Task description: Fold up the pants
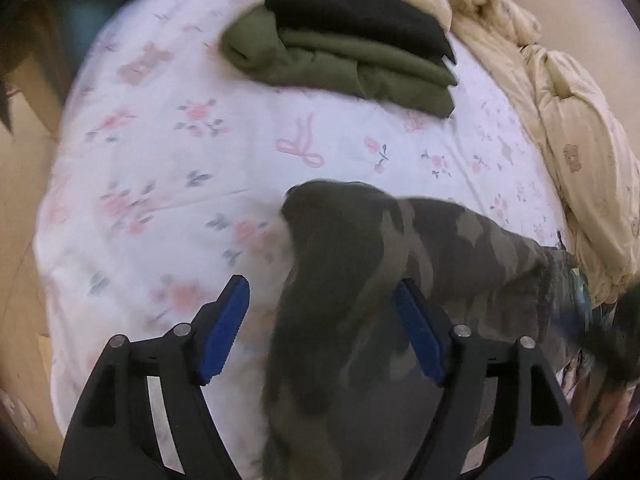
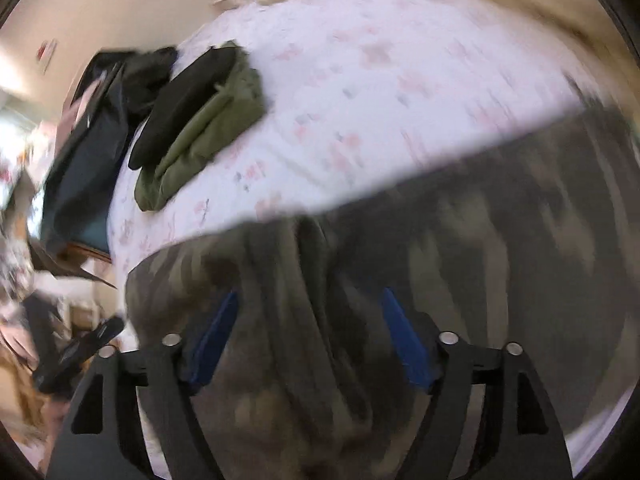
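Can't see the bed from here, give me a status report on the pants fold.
Left gripper open, right gripper open. Camo pants on bed, cloth between both jaws, not pinched. Folded stack well clear.

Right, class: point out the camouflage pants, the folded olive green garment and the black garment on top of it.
camouflage pants (image 1: 460,248): left wrist view, on the spread fabric.
folded olive green garment (image 1: 320,68): left wrist view, on its folded layers.
black garment (image 1: 352,12): left wrist view, on its top face.
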